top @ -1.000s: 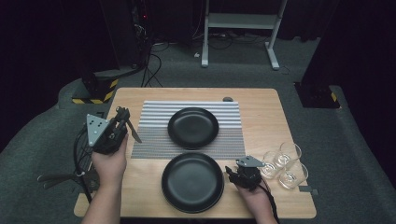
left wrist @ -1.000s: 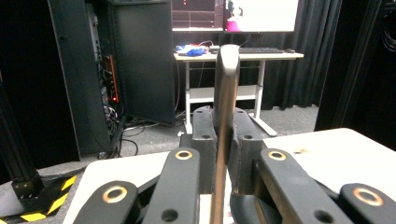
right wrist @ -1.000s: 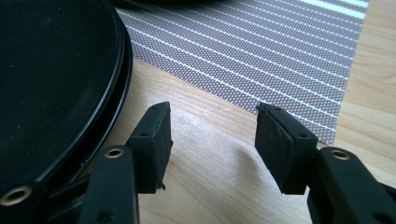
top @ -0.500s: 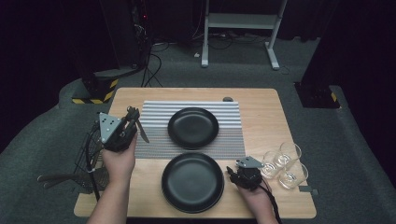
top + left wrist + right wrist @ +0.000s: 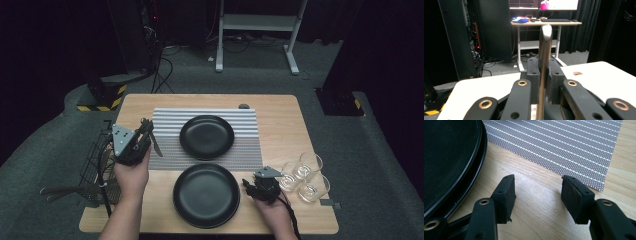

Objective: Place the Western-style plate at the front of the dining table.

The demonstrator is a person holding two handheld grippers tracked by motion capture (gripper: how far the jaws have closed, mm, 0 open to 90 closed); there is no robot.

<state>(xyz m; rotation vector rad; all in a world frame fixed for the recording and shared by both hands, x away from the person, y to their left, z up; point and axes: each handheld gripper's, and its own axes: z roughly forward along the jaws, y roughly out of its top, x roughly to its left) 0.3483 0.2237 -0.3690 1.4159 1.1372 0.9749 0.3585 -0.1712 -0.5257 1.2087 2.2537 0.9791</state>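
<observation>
My left gripper (image 5: 145, 131) hangs over the table's left edge, beside the striped mat (image 5: 167, 150), and is shut on a slim metal piece of cutlery (image 5: 154, 145). In the left gripper view that cutlery (image 5: 545, 42) stands upright between the jaws of my left gripper (image 5: 543, 70), its rounded end above them. My right gripper (image 5: 248, 186) sits low on the wood, just right of the near black plate (image 5: 206, 195). Its jaws have just been opening; in the right gripper view it (image 5: 537, 190) stands open over bare wood, the plate's rim (image 5: 474, 170) to its left.
A second black plate (image 5: 206, 136) lies on the striped mat. Three clear glasses (image 5: 305, 175) stand at the table's right edge, close behind my right hand. A wire basket (image 5: 97, 160) with cutlery hangs off the left side. Mat corner (image 5: 599, 177) lies ahead of the right jaw.
My left hand has moved right toward the mat, carrying the cutlery with it. The right hand has stayed beside the near plate.
</observation>
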